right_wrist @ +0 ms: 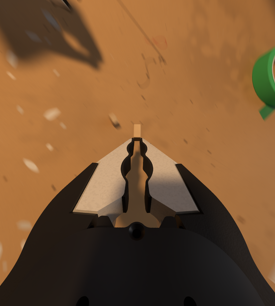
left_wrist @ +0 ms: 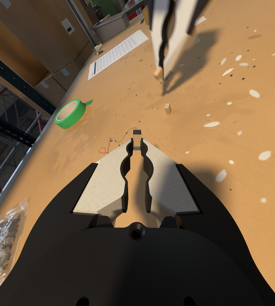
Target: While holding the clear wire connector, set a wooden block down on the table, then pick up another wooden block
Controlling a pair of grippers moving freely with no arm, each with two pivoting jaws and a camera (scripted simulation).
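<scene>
My left gripper [left_wrist: 137,140] is shut on the clear wire connector [left_wrist: 137,138], a small see-through piece with dark ends, held above the table [left_wrist: 199,165]. My right gripper [right_wrist: 137,139] is shut on a small wooden block [right_wrist: 137,130] and holds it above the table; it also shows in the left wrist view [left_wrist: 162,72], coming down from the top, with the block [left_wrist: 158,73] at its tips. A second wooden block [left_wrist: 167,108] stands on the table between the two grippers; in the right wrist view it is a blurred shape [right_wrist: 114,120] just left of the held block.
A green tape roll [left_wrist: 69,114] lies near the table's left edge and shows at the right of the right wrist view [right_wrist: 272,77]. A white printed sheet [left_wrist: 116,53], a grey bin [left_wrist: 110,26], cardboard boxes [left_wrist: 34,33] and a clear bag of parts [left_wrist: 1,245] line the left side.
</scene>
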